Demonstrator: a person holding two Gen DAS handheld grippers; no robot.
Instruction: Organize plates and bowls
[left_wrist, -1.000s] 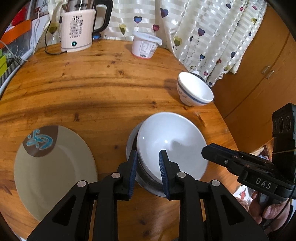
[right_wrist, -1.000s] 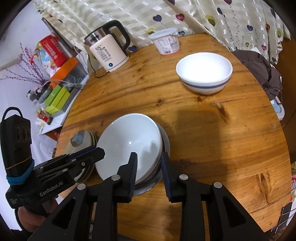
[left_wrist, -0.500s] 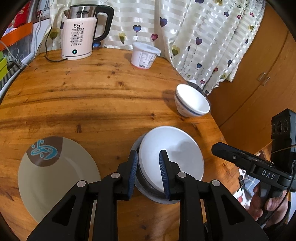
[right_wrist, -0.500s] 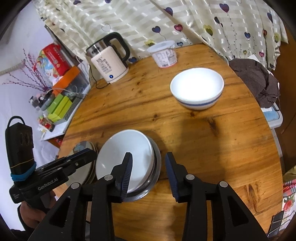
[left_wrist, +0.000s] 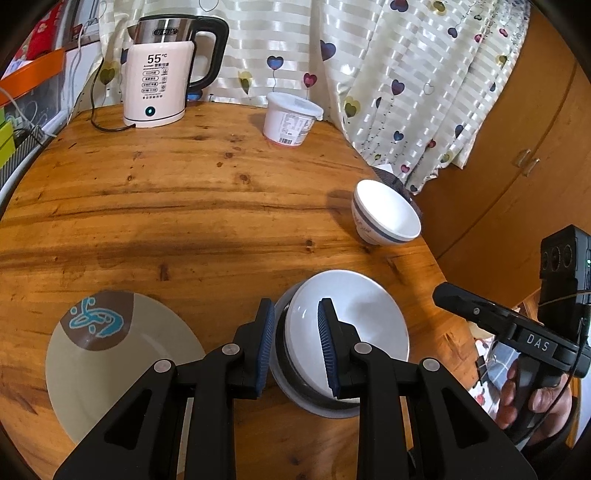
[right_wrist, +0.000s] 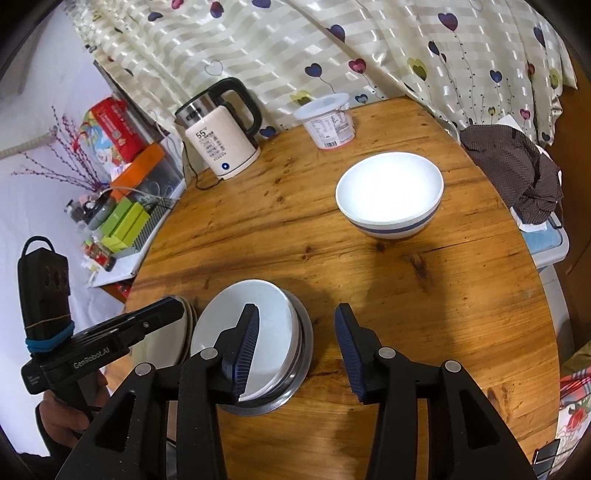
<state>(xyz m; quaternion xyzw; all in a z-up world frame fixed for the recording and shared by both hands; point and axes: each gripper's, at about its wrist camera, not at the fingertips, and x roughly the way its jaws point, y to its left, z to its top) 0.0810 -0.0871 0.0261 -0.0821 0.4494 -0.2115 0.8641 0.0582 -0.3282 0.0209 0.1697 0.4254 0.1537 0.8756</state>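
We read "55°C" on kettle (left_wrist: 155, 88), upper left; "DAS" on right gripper (left_wrist: 537, 341); "GenRobot.AI" on left gripper (right_wrist: 96, 360).

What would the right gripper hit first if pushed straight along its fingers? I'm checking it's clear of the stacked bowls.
Probably bare table: the right gripper points just beside the stacked white bowl, jaws open and empty. Depth is unclear.

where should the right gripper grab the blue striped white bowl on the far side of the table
Pinch the near rim of the white ceramic bowl with a blue band, one finger inside and one outside, coming down from above on the side facing the right gripper. It stands upright, alone and empty on the round wooden table, and its body is wider than the gripper's opening.
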